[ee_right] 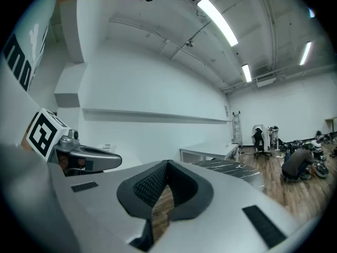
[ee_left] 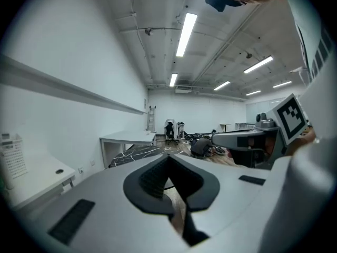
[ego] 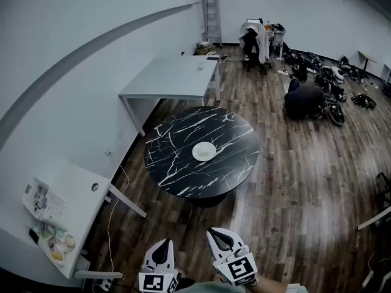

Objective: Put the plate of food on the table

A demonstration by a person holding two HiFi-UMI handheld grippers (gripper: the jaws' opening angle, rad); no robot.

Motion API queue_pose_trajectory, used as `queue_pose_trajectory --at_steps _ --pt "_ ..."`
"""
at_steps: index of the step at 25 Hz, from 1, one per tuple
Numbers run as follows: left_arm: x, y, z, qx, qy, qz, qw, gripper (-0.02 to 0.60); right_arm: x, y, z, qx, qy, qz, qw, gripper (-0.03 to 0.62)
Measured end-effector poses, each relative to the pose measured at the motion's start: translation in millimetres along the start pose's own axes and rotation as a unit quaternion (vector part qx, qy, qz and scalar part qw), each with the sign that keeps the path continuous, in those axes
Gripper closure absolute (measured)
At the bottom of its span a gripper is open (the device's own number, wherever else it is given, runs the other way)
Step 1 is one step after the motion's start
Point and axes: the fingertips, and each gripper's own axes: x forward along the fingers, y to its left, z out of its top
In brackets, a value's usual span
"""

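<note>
A white plate (ego: 204, 151) lies near the middle of the round black marble table (ego: 177, 170); whether it carries anything is too small to tell. Both grippers hang low at the bottom of the head view, well short of the table. My left gripper (ego: 165, 243) is shut and empty, its jaw tips meeting (ee_left: 169, 157). Beside it my right gripper (ego: 214, 231) is also shut with nothing between its pads (ee_right: 167, 164). Each shows in the other's view: the right gripper (ee_left: 247, 141) and the left gripper (ee_right: 84, 158). The table top (ee_right: 224, 166) appears beyond the right jaws.
A white desk (ego: 79, 194) at the left holds several small coloured items (ego: 52, 240) and a rack. A white rectangular table (ego: 174, 77) stands behind the round one. A person (ego: 305, 99) crouches on the wood floor among gear at the far right. A ladder (ego: 212, 14) leans at the back wall.
</note>
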Motion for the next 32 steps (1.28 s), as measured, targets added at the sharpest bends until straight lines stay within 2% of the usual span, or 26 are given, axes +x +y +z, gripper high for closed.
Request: queue_pose_trajectory --at_steps 8,16,21,32 --pt "-46.9 -12.4 -9.2 0.026 0.010 0.028 0.9992 0.575 -24.4 30.1 9.9 -0.033 -0.017 0.015 0.999 0.588" --pt "-87.0 11.3 -26.3 0.004 0.015 0.057 0.9983 0.575 -24.5 65.6 0.2 -0.038 0.000 0.017 0.999 0.588" --pt "-100.3 16.7 -22.2 0.002 -0.002 0.051 0.9987 0.575 -29.1 73.9 -2.3 -0.044 0.007 -0.002 0.999 0.588" --pt "-125.9 42.0 -19.2 0.004 -0.018 0.041 0.9990 0.575 -22.5 109.6 1.5 -0.051 0.009 -0.014 0.999 0.588"
